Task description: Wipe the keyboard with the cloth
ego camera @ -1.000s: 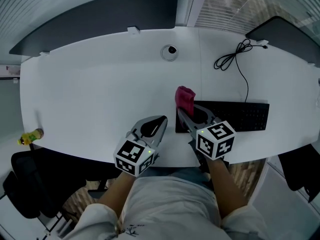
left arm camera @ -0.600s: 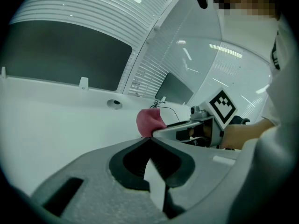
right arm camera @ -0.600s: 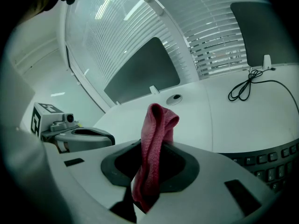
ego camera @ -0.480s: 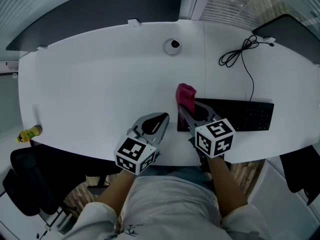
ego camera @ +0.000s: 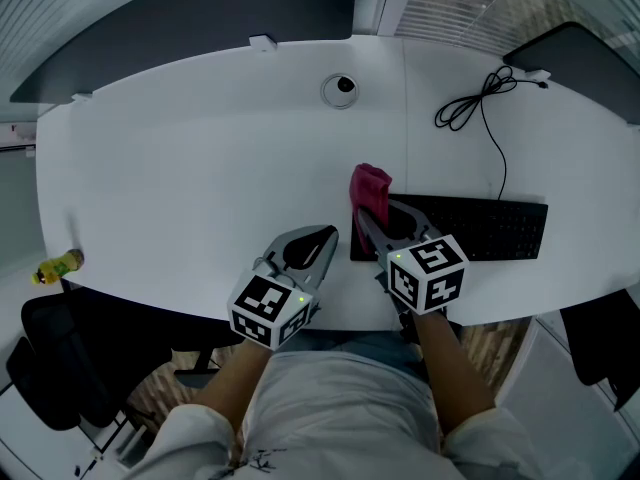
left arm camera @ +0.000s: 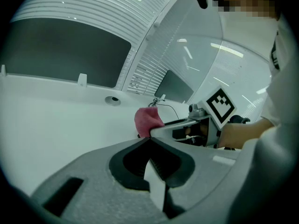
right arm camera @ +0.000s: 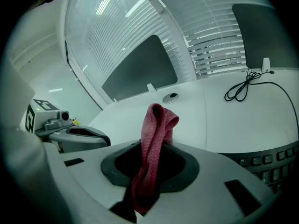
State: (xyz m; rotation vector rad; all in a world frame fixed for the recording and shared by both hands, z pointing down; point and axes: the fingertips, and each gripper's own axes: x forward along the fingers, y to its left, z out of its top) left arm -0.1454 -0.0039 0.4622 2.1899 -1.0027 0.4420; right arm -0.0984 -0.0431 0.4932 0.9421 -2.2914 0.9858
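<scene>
My right gripper point(ego camera: 368, 220) is shut on a folded pink cloth point(ego camera: 370, 192), which sticks up past the jaw tips over the left end of the black keyboard point(ego camera: 470, 228). In the right gripper view the cloth point(right arm camera: 153, 148) hangs between the closed jaws, with keyboard keys point(right arm camera: 271, 157) low at the right. My left gripper point(ego camera: 318, 238) is shut with nothing in it, held above the desk's near edge left of the keyboard. From the left gripper view the cloth point(left arm camera: 148, 120) and the right gripper point(left arm camera: 159, 130) show ahead.
The white desk point(ego camera: 200, 168) has a round cable grommet point(ego camera: 341, 89) at the back and a coiled black cable point(ego camera: 470, 108) running to the keyboard. A dark monitor edge point(ego camera: 580, 53) is at the far right. A yellow object point(ego camera: 55, 268) sits off the left edge.
The right gripper and cloth have stayed almost in place at the keyboard's left end. The view has shifted slightly. The left gripper has not moved.
</scene>
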